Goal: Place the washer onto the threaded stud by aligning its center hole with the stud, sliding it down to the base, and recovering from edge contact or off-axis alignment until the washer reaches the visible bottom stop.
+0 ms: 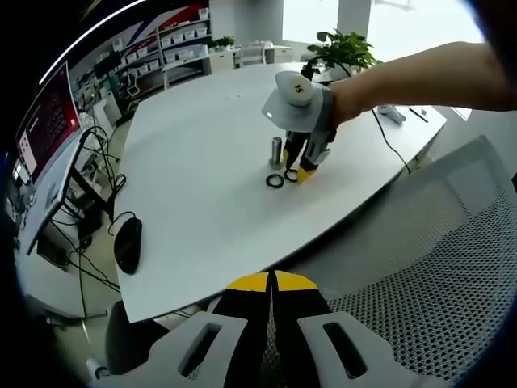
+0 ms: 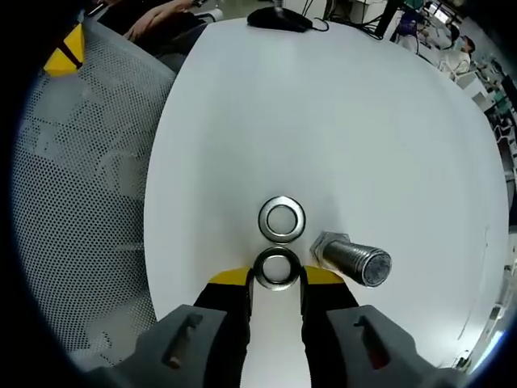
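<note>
Right tool (image 2: 277, 293) down at surface (image 2: 347, 121), yellow-tipped jaws spread moderately, one washer (image 2: 277, 269) sitting between the tips; whether jaws actually pinch it, cannot tell. Washer flat on surface, not on stud. Second washer (image 2: 282, 219) flat just beyond the first, nearly touching it, free of the jaws. Threaded stud (image 2: 353, 266) upright on hex base just right of the nearer washer, close to the right jaw tip, bare top face visible, nothing threaded on it.

Same scene from left gripper view: right tool (image 1: 296, 168) reaching down from a person's hand (image 1: 339, 101), tips at surface (image 1: 202, 162) beside stud (image 1: 276, 150), two dark rings at its foot, outer washer (image 1: 275, 180) clear of the tips, other washer (image 1: 291, 175) at the tips. Left tool (image 1: 271, 303) held well back off the surface edge, above a mesh chair (image 1: 436, 275), yellow tips close together with only a narrow slit, holding nothing. Black mouse (image 1: 128, 245) near the surface edge, well apart from the stud. Potted plant (image 1: 343, 48) at far side. Cables (image 1: 97, 170) hanging past the left edge of the surface.
</note>
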